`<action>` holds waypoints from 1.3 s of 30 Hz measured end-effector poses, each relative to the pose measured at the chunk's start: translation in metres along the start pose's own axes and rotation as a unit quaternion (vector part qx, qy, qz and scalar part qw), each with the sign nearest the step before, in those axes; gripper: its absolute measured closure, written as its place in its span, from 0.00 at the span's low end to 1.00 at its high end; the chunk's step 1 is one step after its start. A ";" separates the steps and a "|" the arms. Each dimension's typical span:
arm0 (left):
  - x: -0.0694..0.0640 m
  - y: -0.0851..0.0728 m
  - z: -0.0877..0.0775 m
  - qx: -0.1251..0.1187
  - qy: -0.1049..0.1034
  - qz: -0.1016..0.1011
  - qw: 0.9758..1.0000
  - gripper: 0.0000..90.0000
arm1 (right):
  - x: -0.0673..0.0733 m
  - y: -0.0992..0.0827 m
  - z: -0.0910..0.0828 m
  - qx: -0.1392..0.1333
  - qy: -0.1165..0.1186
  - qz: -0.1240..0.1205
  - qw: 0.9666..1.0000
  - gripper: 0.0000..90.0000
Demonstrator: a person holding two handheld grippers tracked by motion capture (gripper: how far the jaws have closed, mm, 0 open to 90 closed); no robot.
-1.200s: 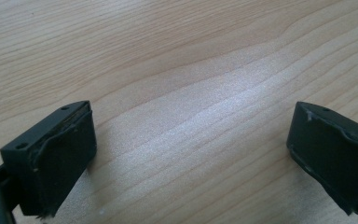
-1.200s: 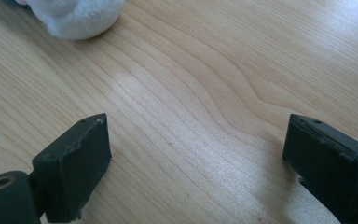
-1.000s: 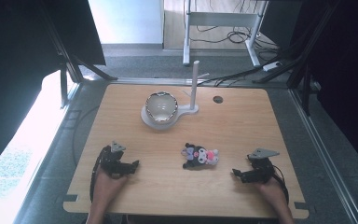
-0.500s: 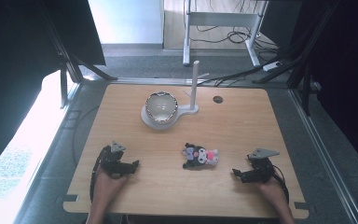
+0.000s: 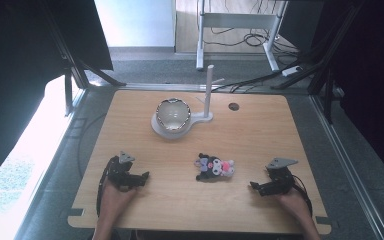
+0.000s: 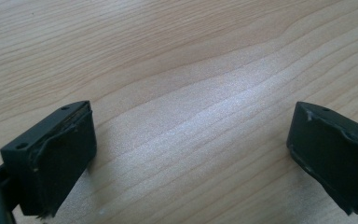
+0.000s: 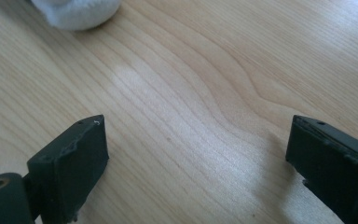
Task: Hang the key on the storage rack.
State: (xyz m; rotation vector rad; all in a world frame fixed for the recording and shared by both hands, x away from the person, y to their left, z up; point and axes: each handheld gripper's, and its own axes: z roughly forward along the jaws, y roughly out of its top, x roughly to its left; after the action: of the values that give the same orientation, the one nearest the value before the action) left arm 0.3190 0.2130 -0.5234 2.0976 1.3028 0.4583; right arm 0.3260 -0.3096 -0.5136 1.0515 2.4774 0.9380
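Observation:
A small black, white and pink plush toy point(image 5: 214, 167) lies on the wooden table point(image 5: 260, 135), near the front centre. My left gripper point(image 5: 145, 176) rests on the table to the toy's left, held by a hand. Its jaws stand wide apart over bare wood point(image 6: 191, 140) in the left gripper view. My right gripper point(image 5: 252, 186) rests to the toy's right, also open. A white rounded part of the toy point(image 7: 77, 11) shows at the top left of the right gripper view, well clear of the jaws.
A shiny bowl point(image 5: 172, 114) sits on a white base at the table's back centre, with a white upright post point(image 5: 209, 90) beside it. A small dark disc point(image 5: 233, 106) lies at the back right. Dark frames flank the table.

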 end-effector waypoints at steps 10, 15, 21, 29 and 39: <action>0.000 0.000 0.000 0.000 0.000 0.000 1.000 0.01 | 0.000 0.018 -0.004 0.048 0.015 -0.037 0.998 0.07; 0.000 0.000 0.000 0.000 0.000 0.000 1.000 0.02 | 0.002 0.032 -0.002 0.072 0.022 -0.059 0.995 0.08; 0.000 0.000 0.000 0.000 0.000 0.000 1.000 0.01 | 0.007 0.051 0.001 0.098 0.032 -0.086 0.991 0.09; 0.000 0.000 0.000 0.000 0.000 0.000 1.000 0.01 | 0.018 0.077 0.008 0.133 0.050 -0.124 0.982 0.10; 0.000 0.000 0.000 0.000 0.000 0.000 1.000 0.01 | 0.037 0.105 0.021 0.173 0.079 -0.185 0.964 0.12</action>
State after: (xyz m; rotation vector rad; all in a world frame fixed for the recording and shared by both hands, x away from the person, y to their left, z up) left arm 0.3190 0.2131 -0.5234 2.0987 1.3021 0.4578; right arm 0.3669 -0.2183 -0.4601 0.5772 2.9045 0.5023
